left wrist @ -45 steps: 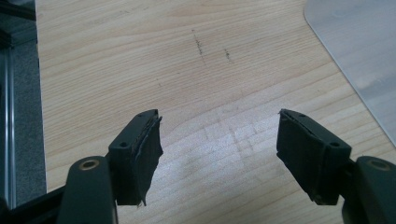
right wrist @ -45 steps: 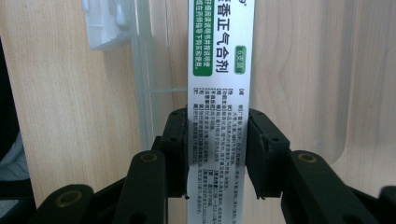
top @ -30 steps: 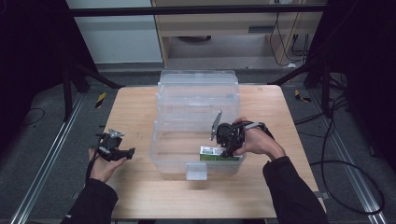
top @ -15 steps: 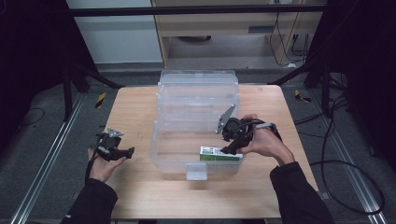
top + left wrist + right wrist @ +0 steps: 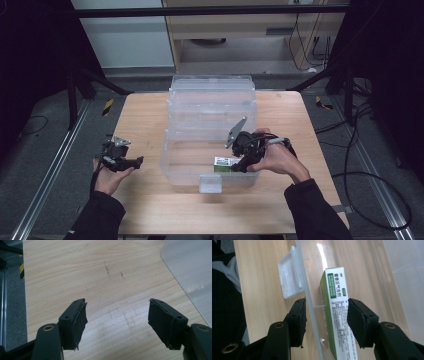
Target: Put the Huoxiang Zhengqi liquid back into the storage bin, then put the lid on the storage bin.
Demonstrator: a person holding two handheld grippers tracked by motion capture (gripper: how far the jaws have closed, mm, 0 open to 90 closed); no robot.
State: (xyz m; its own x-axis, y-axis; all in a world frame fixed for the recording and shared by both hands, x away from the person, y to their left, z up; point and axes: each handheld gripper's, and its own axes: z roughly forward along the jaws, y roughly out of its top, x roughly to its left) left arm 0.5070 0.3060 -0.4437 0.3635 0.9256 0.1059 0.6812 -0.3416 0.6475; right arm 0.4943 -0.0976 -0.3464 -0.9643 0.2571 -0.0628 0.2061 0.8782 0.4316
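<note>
A white and green carton [image 5: 225, 162] lies inside the clear plastic bin [image 5: 186, 172], against its front wall near the right corner. My right gripper [image 5: 240, 166] reaches down over that wall. In the right gripper view the carton [image 5: 336, 287] and the bin's front wall [image 5: 307, 302] both stand between the jaws of the right gripper [image 5: 327, 312]. Its jaws have just been opening and the pads do not press on the carton. My left gripper [image 5: 138, 160] is held open over bare wood left of the bin, and the left gripper [image 5: 117, 315] has nothing between its jaws.
The bin's lid [image 5: 212, 92] stands open toward the far side. A white latch [image 5: 210, 183] hangs on the bin's front wall. A clear plastic corner [image 5: 192, 272] shows at the right of the left gripper view. Bare wooden table [image 5: 145, 125] lies around the bin.
The right gripper has tipped and its grey plate has swung round, while the carton stays at the bin's front wall. The left hand has not moved.
</note>
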